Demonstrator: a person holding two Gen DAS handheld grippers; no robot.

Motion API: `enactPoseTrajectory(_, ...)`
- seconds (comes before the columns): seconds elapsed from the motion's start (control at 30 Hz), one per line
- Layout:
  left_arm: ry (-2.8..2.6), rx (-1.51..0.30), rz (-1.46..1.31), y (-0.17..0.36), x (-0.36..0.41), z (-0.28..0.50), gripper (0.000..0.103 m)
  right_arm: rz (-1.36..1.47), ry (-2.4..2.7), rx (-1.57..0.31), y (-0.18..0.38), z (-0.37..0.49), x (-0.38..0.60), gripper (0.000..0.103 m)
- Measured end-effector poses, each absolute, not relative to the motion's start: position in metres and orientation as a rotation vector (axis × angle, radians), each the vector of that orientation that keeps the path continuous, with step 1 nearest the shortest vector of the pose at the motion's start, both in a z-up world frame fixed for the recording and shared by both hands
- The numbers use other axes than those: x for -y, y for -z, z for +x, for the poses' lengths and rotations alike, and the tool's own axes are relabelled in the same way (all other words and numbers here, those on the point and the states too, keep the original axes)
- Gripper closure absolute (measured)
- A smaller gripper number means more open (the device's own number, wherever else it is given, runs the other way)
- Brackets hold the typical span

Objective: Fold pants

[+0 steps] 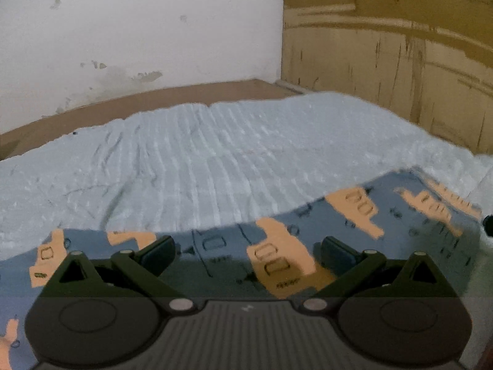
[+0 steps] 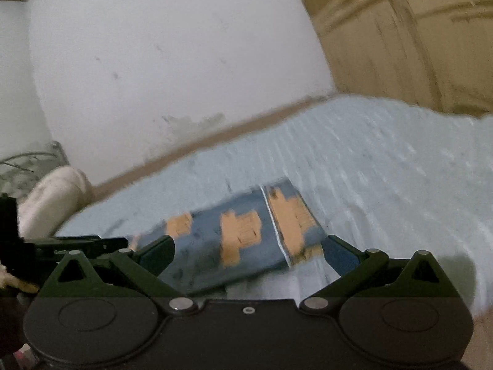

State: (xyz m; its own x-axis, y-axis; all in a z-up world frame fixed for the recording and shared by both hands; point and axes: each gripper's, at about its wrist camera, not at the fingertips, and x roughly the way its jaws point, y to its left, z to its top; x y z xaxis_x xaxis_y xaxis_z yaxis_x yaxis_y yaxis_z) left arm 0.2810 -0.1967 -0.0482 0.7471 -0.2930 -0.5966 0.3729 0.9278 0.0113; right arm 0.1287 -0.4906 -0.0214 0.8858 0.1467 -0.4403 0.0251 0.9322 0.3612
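A white wall fills the upper left of the left wrist view, and scuffed wooden panelling fills the upper right; the two meet in a corner above the far end of the bed. A brown bed frame edge runs along the foot of the wall. The bed, covered in a pale blue ribbed sheet, spreads across the middle of both views — most of its surface toward the wall and the panelling lies bare and open, with a few creases at the left of the left wrist view.

The pants, blue with orange patches and dark line drawings, lie on the sheet across the lower part of the left wrist view, their far edge running from lower left up to the right. In the right wrist view the pants appear as a blurred slanted strip in the lower centre, with a thin white line crossing it near its right end and bare sheet to its right.

At the left edge of the right wrist view a whitish rolled bundle sits beside the bed frame.

The left gripper has its jaws wide apart, low over the pants, cloth showing between them. The right gripper also has its jaws apart — the right end of the strip lies between them, unclamped.
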Motion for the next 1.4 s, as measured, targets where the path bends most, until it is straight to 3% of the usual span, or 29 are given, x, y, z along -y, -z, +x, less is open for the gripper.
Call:
enactPoseTrajectory(0.3,0.374,-0.677,0.112,0.065,0.194,0.288,0.001,0.342,-0.038,-0.607,0.031,0.152,0.479,0.001)
enactPoseTrajectory(0.43,0.375,-0.67,0.113,0.067,0.194,0.287,0.001,0.435,-0.026,-0.573,0.031,0.153,0.486,0.001)
enactPoseTrajectory(0.73,0.375,-0.669,0.11,0.067,0.193,0.287,0.0,0.63,0.159,-0.414,0.037,0.146,0.502,0.048)
enactPoseTrajectory(0.9,0.375,-0.671,0.111,0.068,0.193,0.287,0.0,0.581,0.218,-0.411,0.039,0.15,0.495,0.083)
enactPoseTrajectory(1.23,0.401,-0.751,0.062,0.054,0.188,0.299,0.001,0.337,0.186,-0.365,0.022,0.151,0.464,0.089)
enactPoseTrajectory(1.4,0.497,-0.812,-0.177,0.04,0.163,0.308,0.001,0.173,0.132,-0.336,0.007,0.153,0.434,0.09)
